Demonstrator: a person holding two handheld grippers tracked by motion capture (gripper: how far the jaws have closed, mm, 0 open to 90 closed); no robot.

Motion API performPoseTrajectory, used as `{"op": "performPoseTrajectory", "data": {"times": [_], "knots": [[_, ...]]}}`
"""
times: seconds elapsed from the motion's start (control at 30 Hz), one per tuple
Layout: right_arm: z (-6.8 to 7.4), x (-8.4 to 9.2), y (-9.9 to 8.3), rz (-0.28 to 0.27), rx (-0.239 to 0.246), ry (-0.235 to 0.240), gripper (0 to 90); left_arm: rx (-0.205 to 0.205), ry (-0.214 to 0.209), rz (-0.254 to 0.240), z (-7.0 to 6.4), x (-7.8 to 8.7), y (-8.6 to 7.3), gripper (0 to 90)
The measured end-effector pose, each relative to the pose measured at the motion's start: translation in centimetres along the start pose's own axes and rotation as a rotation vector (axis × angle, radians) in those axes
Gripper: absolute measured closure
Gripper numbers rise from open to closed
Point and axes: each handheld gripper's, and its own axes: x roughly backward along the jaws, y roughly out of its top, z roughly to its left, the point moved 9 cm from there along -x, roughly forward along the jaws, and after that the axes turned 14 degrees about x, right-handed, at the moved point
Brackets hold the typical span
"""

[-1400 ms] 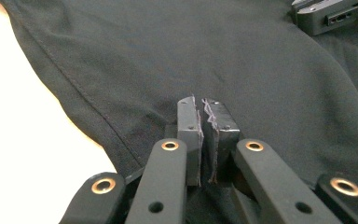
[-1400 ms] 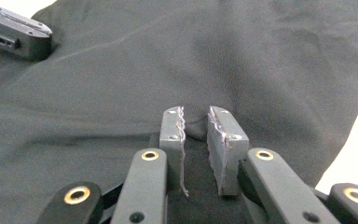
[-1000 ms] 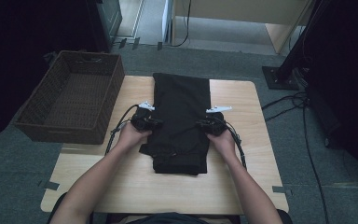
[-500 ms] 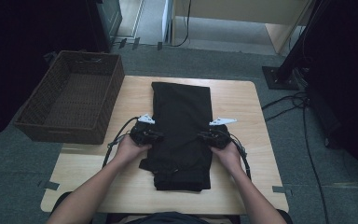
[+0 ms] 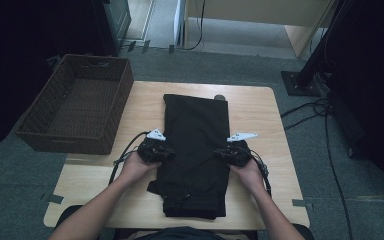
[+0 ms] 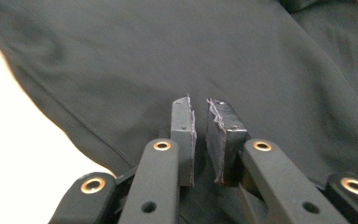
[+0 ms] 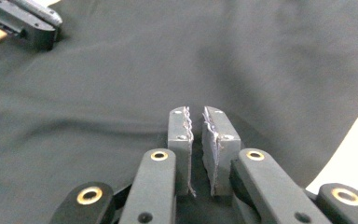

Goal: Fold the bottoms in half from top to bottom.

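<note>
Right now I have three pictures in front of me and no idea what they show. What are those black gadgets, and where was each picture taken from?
No robot here: a person holds a hand-held gripper in each hand, the left and the right. One picture looks down from above the wooden table; the other two come from small cameras riding on the grippers, looking along their black jaws. A folded black garment lies on the table, and a brown wicker basket sits to the left. Both pairs of jaws are almost closed over the cloth; whether they pinch it, I cannot tell.

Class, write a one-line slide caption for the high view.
A person holds the left gripper and right gripper at opposite edges of a folded black garment on a wooden table, beside a wicker basket.
</note>
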Motion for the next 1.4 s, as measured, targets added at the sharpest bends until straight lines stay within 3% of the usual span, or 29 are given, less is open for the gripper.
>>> {"op": "performPoseTrajectory", "data": {"times": [0.1,0.33,0.47,0.53,0.77,0.83,0.93,1.07,1.23,1.4], "knots": [[-1.2,-0.2,0.9,-0.013,0.009,-0.031,80.8,-0.026,0.032,0.003,1.2,-0.5,1.4,84.3],[-4.7,-2.3,2.9,0.004,-0.014,-0.074,77.5,-0.012,0.073,-0.034,4.1,-1.9,5.7,84.7],[-5.8,-3.9,3.2,0.030,-0.026,-0.085,77.3,0.021,0.087,-0.026,5.7,-2.9,6.1,84.4],[-6.0,-4.3,3.5,0.020,-0.027,-0.086,77.3,0.037,0.067,-0.035,5.9,-3.2,6.0,84.4],[-5.8,-4.6,3.6,0.008,-0.019,-0.104,77.8,0.018,0.085,-0.039,5.4,-3.1,5.5,83.5],[-5.4,-4.5,3.4,0.008,-0.026,-0.096,77.6,0.020,0.076,-0.039,5.1,-2.9,5.0,83.1],[-4.6,-4.0,2.9,0.004,0.001,-0.099,77.7,0.019,0.057,-0.025,4.5,-2.4,4.2,82.9],[-3.4,-3.3,2.2,0.008,0.003,-0.069,77.6,-0.018,0.056,0.005,3.6,-1.9,3.2,81.4],[-2.5,-2.7,1.5,-0.007,-0.012,-0.041,77.6,0.003,0.047,-0.012,2.9,-1.6,2.2,81.4],[-1.6,-2.2,1.0,0.003,-0.018,-0.012,77.6,0.013,0.037,0.010,2.5,-1.1,1.5,81.4]]}}
